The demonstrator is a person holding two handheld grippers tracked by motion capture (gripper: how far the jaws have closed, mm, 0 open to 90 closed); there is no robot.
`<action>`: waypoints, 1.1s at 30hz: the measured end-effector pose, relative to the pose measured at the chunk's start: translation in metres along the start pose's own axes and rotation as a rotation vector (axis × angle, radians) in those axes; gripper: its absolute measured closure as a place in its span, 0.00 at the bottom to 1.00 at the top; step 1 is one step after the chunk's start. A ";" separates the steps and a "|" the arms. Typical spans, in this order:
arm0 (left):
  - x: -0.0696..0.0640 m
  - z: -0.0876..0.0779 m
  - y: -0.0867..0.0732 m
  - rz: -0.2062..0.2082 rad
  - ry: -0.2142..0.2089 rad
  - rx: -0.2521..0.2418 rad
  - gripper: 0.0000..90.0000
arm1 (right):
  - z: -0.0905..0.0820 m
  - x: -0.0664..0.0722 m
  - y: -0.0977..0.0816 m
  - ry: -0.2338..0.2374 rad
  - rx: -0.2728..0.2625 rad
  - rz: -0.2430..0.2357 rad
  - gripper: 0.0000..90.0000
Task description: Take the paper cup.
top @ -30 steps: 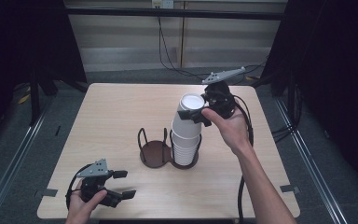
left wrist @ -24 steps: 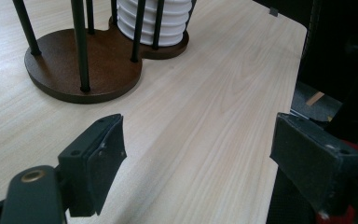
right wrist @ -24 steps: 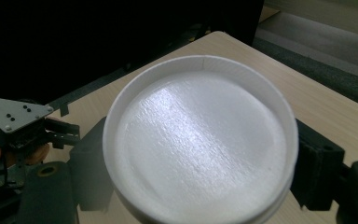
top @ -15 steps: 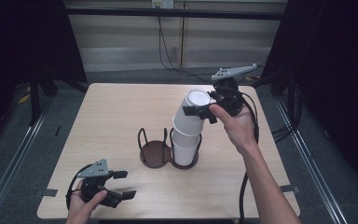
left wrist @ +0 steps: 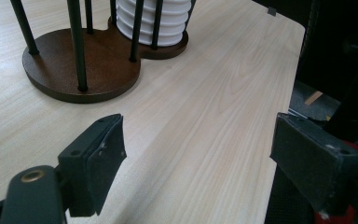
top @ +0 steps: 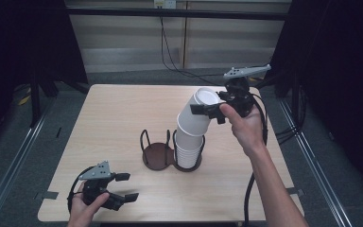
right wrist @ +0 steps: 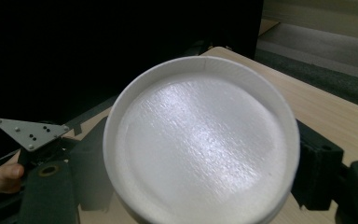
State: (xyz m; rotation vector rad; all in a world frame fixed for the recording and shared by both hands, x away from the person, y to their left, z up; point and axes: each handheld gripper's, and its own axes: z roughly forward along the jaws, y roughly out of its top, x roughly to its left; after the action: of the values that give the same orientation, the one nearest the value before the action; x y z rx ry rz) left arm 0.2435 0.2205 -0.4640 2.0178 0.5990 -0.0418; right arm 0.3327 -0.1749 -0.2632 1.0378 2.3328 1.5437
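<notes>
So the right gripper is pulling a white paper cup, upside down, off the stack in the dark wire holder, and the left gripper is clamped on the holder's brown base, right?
Not quite. The left gripper is open and empty, apart from the brown base, as the left gripper view shows. The rest holds: the right gripper grips the upside-down white paper cup above the stack in the dark wire holder.

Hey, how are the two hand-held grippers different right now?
The right hand-held gripper is raised above the table, shut on a white cup that is upside down and tilted; the left hand-held gripper sits low near the table's front edge. The left one is open and holds nothing. Both are black, each held in a hand.
</notes>
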 end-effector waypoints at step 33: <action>0.001 0.001 0.000 -0.013 0.000 0.010 0.19 | -0.049 -0.007 -0.013 0.029 -0.115 0.059 0.26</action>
State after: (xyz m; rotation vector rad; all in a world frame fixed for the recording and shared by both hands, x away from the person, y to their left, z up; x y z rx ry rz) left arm 0.2446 0.2207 -0.4649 2.0237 0.6131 -0.0529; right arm 0.3084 -0.2191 -0.2534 1.0727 2.2206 1.7037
